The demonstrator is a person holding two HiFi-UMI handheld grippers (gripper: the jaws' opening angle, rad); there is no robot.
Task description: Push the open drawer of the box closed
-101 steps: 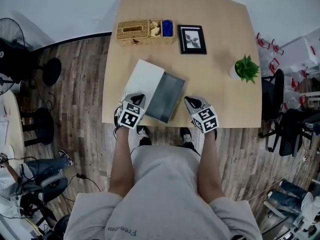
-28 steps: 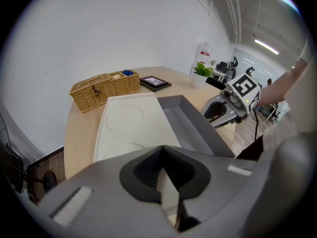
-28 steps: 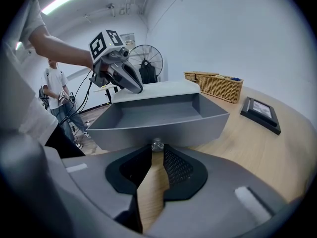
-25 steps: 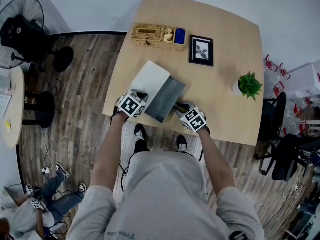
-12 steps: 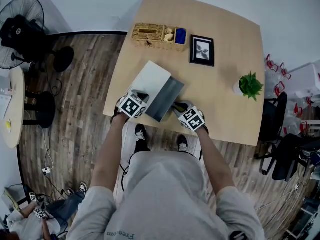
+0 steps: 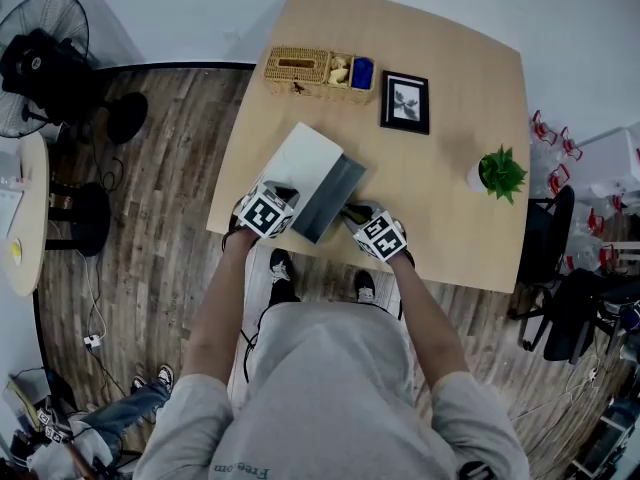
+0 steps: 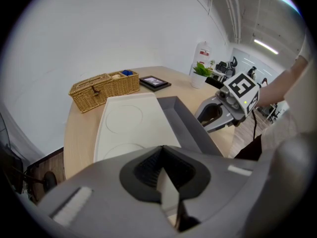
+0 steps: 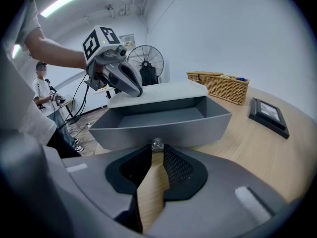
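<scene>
Two hand-held grippers meet a white, rectangular box (image 6: 300, 160) near the lower left edge of a pale wooden table (image 6: 460, 88) with rounded corners. The box sits at an angle. Its smooth top has faint circles moulded into it. A matte grey drawer (image 6: 335, 196) with thin, plain walls sticks out of the box's lower right side, open and empty.

The left hand-held gripper (image 6: 280, 196) is at the box's lower left corner, its dark tips on the white top. Its jaws are pressed together, with nothing between them. The right hand-held gripper (image 6: 354, 213) faces the flat grey front of the drawer. Its jaws are drawn in narrow around a small, round silver knob (image 8: 157, 144) at the middle of that front. The pads inside both pairs of jaws are black and ridged.

Along the table's upper edge stands a long woven wicker basket (image 6: 305, 68), with a black picture frame (image 6: 405, 102) just to its right. A small, spiky green plant (image 6: 497, 171) in a white pot stands well apart, toward the right edge.
</scene>
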